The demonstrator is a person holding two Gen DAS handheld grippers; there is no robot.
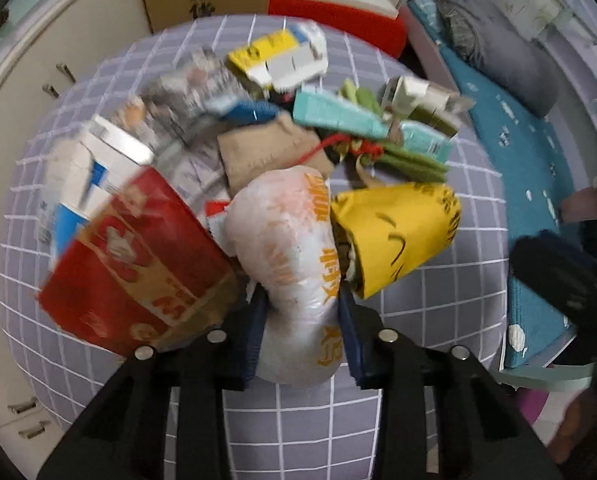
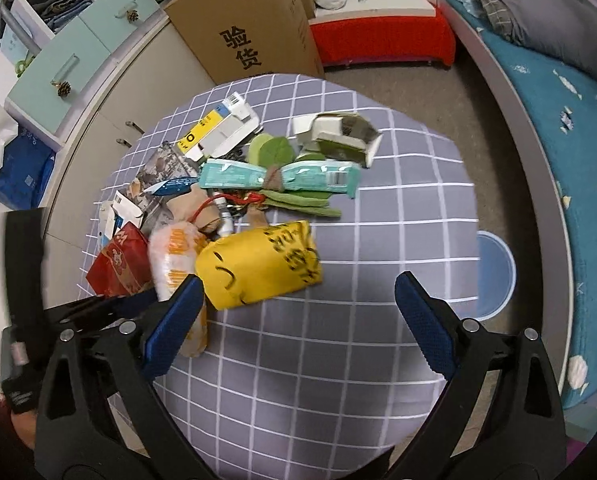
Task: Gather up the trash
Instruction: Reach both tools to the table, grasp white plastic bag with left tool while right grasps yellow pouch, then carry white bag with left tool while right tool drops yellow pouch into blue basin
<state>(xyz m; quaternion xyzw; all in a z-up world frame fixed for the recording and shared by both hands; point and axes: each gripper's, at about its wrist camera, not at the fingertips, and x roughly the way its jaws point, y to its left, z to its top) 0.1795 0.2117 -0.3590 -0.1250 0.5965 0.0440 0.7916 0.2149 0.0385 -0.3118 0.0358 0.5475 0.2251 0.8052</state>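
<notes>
A heap of trash lies on the table's grey checked cloth [image 1: 298, 412]. At its near edge is a white plastic bag with orange print [image 1: 290, 248], and my left gripper [image 1: 302, 320] is shut on it, a blue pad pressing each side. A yellow bag [image 1: 402, 232] touches it on the right and a red packet [image 1: 138, 256] lies on its left. In the right wrist view my right gripper [image 2: 298, 292] hangs open over the cloth [image 2: 338, 360]. Its left fingertip is by the yellow bag [image 2: 258, 264] and the white bag [image 2: 174, 256].
Further back in the heap are a teal wrapper [image 2: 278, 178], green leaves [image 2: 276, 148], small cartons [image 2: 226, 124] and a grey-white box [image 2: 338, 134]. A cardboard box [image 2: 250, 20] and cabinets [image 2: 78, 52] stand behind the table. A bed [image 2: 558, 140] and a blue basin [image 2: 494, 276] are on the right.
</notes>
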